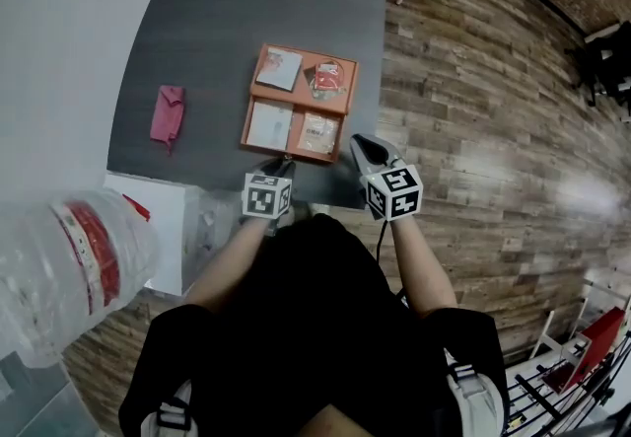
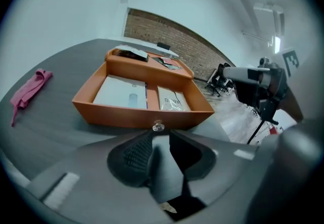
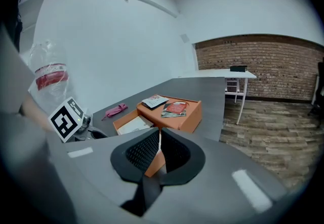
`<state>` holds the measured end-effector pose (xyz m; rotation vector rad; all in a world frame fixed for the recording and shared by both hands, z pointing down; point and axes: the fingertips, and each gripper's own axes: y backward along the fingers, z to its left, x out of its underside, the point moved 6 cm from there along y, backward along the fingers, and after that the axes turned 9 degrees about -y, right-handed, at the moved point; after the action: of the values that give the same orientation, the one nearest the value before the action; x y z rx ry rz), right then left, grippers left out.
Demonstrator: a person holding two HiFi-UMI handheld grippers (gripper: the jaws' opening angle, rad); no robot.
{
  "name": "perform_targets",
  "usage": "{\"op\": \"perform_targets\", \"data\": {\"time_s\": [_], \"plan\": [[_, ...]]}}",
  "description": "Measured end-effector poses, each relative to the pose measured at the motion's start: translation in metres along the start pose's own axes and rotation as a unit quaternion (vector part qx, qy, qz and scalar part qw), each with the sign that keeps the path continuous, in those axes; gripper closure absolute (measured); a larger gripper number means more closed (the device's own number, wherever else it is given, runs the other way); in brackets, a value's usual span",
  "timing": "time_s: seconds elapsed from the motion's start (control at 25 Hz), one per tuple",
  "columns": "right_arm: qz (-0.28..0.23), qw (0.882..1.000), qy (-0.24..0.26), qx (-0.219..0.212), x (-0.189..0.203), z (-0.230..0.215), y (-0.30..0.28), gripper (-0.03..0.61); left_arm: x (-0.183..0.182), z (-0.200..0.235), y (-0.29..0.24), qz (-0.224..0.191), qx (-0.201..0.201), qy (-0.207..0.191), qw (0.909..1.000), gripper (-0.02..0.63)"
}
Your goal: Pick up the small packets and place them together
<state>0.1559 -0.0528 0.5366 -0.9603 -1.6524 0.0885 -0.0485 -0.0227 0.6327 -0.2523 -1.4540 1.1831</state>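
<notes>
An orange box [image 1: 342, 108] stands at the grey table's near edge with its drawer [image 2: 142, 116] pulled out. On the box's top lie a white packet [image 1: 279, 68] and a red packet [image 1: 328, 78]. In the drawer lie a flat white packet [image 2: 121, 92] and a clear packet [image 2: 171, 99]. My left gripper [image 2: 163, 139] hovers just before the drawer's small clear knob [image 2: 158, 127], its jaws a little apart and empty. My right gripper [image 3: 160, 137] is shut on nothing, near the box's right front corner.
A pink cloth [image 1: 167, 114] lies on the grey table [image 1: 217, 21] left of the box. A large clear water bottle [image 1: 69, 257] stands at my lower left. Wooden floor [image 1: 473, 129] runs along the table's right edge, with a white table [image 3: 223, 74] farther off.
</notes>
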Motion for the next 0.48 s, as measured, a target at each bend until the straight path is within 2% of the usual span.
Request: {"op": "perform_targets", "data": {"time_s": [0.16,0.28,0.48], "plan": [[-0.002,1.000,-0.011,-0.004,0.006,-0.003,0.003,0.563,0.002,0.005,-0.012,0.025,-0.004,0.023,0.9994,0.489],[0.002,1.000,-0.011,-0.009,0.010,-0.002,0.002,0.562,-0.001,0.010,-0.014,0.028,-0.012,0.029,0.9991,0.489],[0.014,1.000,-0.010,-0.006,0.018,-0.003,-0.002,0.561,-0.003,0.009,-0.017,0.033,0.001,0.036,0.9988,0.507]]}}
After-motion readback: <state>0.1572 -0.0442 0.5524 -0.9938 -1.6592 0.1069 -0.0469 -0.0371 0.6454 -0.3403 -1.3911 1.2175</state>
